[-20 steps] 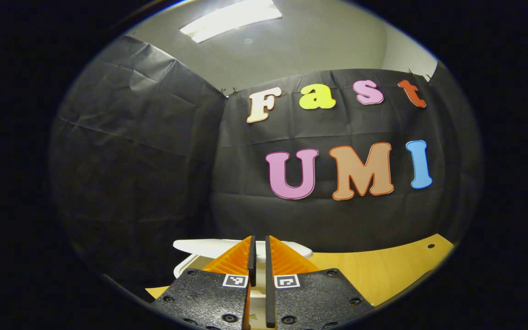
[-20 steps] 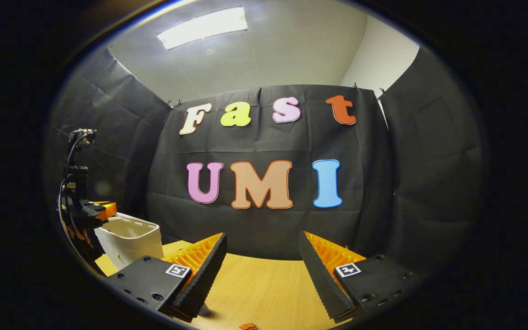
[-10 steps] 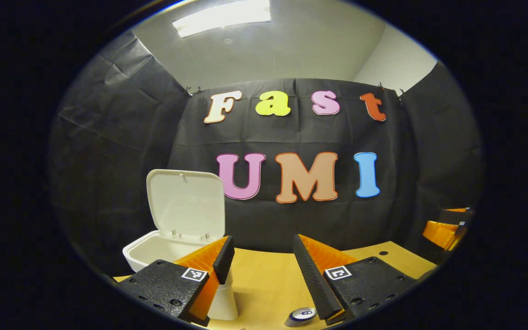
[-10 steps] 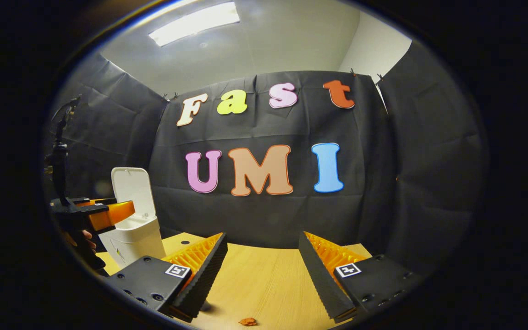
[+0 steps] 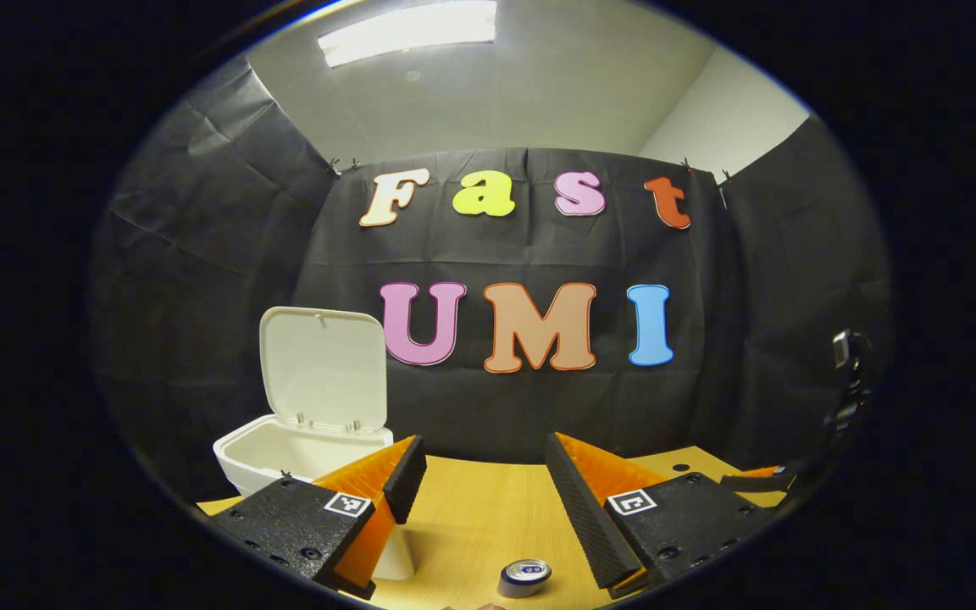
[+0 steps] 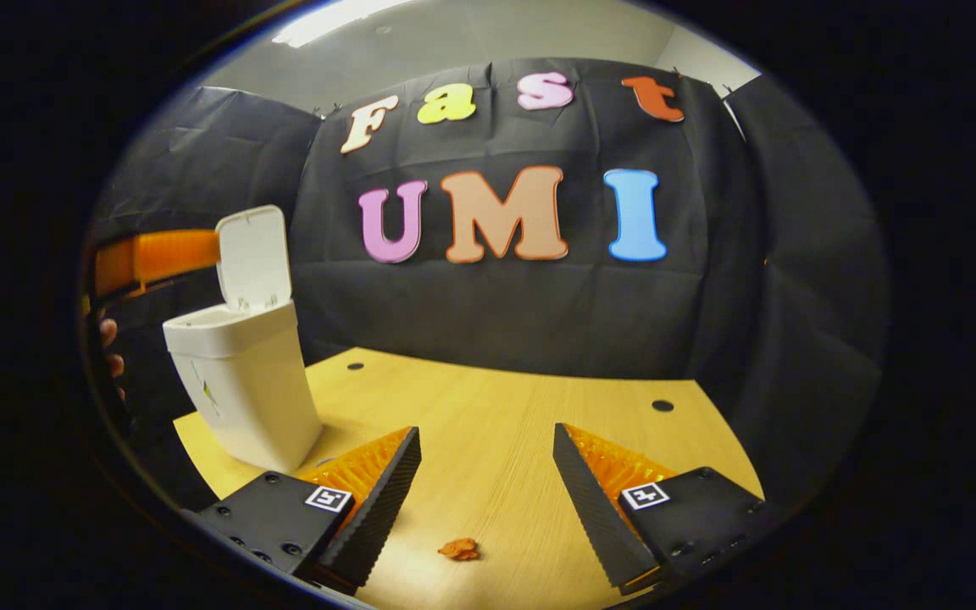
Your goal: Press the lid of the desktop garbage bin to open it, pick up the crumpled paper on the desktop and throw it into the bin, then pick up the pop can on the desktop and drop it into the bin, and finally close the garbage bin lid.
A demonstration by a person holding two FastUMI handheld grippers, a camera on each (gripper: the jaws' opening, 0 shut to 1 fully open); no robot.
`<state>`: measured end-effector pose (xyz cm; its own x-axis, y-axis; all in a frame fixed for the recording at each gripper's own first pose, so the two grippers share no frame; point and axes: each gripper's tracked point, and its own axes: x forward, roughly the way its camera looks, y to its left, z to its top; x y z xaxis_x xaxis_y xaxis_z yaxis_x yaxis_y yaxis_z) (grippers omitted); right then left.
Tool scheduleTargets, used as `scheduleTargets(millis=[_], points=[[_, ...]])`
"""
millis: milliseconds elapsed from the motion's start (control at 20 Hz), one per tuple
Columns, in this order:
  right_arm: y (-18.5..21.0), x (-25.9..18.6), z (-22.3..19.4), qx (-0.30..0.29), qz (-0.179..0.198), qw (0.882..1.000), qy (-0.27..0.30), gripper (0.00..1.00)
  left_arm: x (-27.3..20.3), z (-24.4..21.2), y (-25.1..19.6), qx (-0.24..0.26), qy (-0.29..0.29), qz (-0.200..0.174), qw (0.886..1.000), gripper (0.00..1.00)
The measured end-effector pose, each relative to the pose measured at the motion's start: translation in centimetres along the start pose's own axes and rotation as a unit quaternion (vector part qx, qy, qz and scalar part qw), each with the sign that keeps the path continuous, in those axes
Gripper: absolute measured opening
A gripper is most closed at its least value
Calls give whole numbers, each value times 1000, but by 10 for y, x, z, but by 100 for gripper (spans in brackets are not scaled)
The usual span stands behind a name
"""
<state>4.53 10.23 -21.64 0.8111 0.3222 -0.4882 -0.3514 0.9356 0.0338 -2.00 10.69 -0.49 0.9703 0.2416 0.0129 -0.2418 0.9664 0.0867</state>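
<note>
The white desktop bin stands at the table's left with its lid swung upright. My left gripper is open and empty, back from the bin, which sits behind its left finger. The pop can stands on the table just below and between its fingers. In the right gripper view, the bin is at the left and a small crumpled paper lies on the table between the fingers of my open right gripper, which hovers above it. The left gripper shows beyond the bin.
The wooden table has small round holes near its back edge, and black cloth walls close it in behind and at both sides. A hand shows at the far left, behind the bin. The right gripper sits low at the far right.
My left gripper went from shut over the bin's lid to open and drew back; the lid sprang up. My right gripper tipped down toward the table, bringing the paper further into view.
</note>
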Motion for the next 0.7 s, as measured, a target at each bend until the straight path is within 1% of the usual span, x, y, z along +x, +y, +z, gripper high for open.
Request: scheduleTargets(millis=[150, 350, 500, 600, 650, 700], points=[[12, 17, -45, -23, 21, 998, 50, 99, -10, 0, 7, 6, 5, 11, 1000, 85], [24, 34, -107, -38, 40, 989, 135, 99, -23, 3, 27, 17, 8, 39, 999, 86], [24, 48, -141, -18, 44, 981, 190, 100, -33, 4, 45, 26, 12, 62, 998, 86], [22, 53, -161, -9, 36, 976, 216, 100, -41, 5, 56, 33, 15, 76, 996, 86], [20, 56, -166, -11, 31, 975, 222, 99, -45, 6, 60, 36, 15, 83, 996, 86], [18, 59, -169, -13, 28, 974, 226, 95, -48, 7, 64, 40, 16, 89, 995, 86]])
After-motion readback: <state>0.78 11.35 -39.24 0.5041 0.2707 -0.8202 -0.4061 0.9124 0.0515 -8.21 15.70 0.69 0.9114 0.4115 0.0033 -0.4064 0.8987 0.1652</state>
